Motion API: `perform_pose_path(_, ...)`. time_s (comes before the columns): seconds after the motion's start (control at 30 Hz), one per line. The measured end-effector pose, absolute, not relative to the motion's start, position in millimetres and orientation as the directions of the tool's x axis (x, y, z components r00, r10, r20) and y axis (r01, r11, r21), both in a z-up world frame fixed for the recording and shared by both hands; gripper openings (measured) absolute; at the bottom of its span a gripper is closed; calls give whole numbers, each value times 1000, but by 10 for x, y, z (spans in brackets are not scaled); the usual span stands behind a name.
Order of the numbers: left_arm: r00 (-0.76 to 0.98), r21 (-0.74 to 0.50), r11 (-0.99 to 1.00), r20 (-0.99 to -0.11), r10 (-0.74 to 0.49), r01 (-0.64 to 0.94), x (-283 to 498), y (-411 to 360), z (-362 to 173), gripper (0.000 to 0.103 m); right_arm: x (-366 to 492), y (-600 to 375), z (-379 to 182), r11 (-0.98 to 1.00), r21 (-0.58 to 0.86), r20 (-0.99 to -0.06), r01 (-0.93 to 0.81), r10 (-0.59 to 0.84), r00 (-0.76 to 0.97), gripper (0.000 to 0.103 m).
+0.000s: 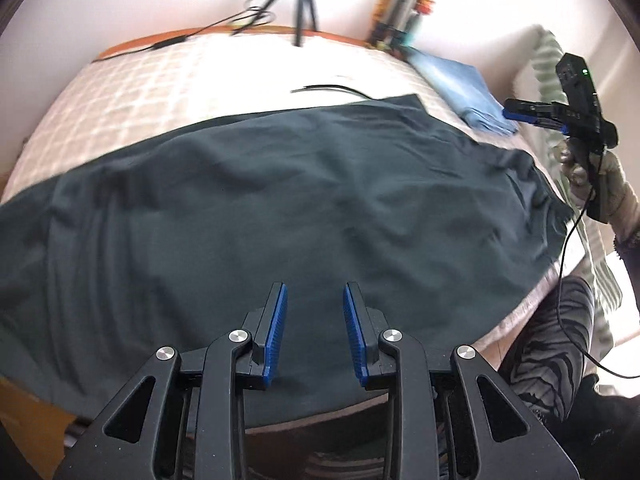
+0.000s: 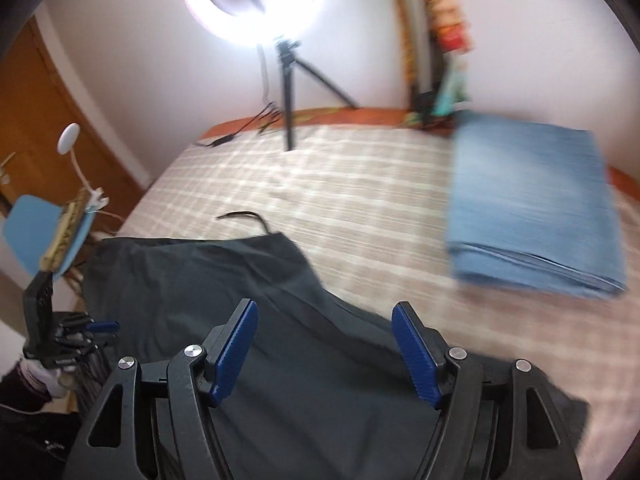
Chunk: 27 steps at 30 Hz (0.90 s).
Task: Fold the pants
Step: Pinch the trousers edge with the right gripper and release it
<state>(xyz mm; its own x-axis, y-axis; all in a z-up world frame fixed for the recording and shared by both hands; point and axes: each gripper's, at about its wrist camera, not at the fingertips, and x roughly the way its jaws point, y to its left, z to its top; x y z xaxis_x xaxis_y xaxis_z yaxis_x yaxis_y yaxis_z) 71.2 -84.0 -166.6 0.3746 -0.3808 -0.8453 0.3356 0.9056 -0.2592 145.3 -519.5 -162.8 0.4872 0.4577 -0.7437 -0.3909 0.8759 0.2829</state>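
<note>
The bed (image 2: 320, 168) has a checked cover. The dark pants (image 1: 280, 208) lie spread out flat on its near side. A folded blue cloth (image 2: 532, 208) sits further back, apart from the pants. The left gripper (image 1: 315, 332) hangs over the pants, wide open and holding nothing. The right gripper (image 2: 325, 354) is open too, above the pants.
</note>
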Motion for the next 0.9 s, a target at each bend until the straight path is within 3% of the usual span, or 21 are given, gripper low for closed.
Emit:
perform_pose_path(0.23,402,-269,928,-843,-357,259,724,-625,-1706,27,1980,-4681,-2017,827,360,-755,-433,530,385,75)
perform_pose_path(0.4,405,-269,933,-846,-347,238,721,-544,-1727,27,2194,-4398,-2230,820,339,-786,-462,516,339,75)
perform_pose_path(0.43,406,-265,936,-848,-341,233,724,-524,-1736,27,2219,-4364,-2267,819,337,-792,-463,513,330,63)
perform_pose_path(0.47,408,-261,938,-849,-336,228,722,-496,-1745,28,2247,-4316,-2319,822,335,-802,-461,505,317,37)
perform_pose_path(0.57,407,-256,943,-854,-323,212,741,-441,-1785,28,2274,-4239,-2339,808,363,-799,-465,527,291,5)
perform_pose_path(0.73,392,-275,948,-863,-317,162,750,-330,-1896,28,2298,-4156,-2150,861,207,-809,-464,417,414,0)
perform_pose_path(0.83,399,-293,945,-856,-328,147,721,-280,-1893,28,2400,-4167,-2207,880,200,-823,-430,389,414,0)
perform_pose_path(0.9,395,-301,942,-855,-335,148,703,-260,-1881,28,2397,-4101,-2257,869,206,-828,-449,400,394,6)
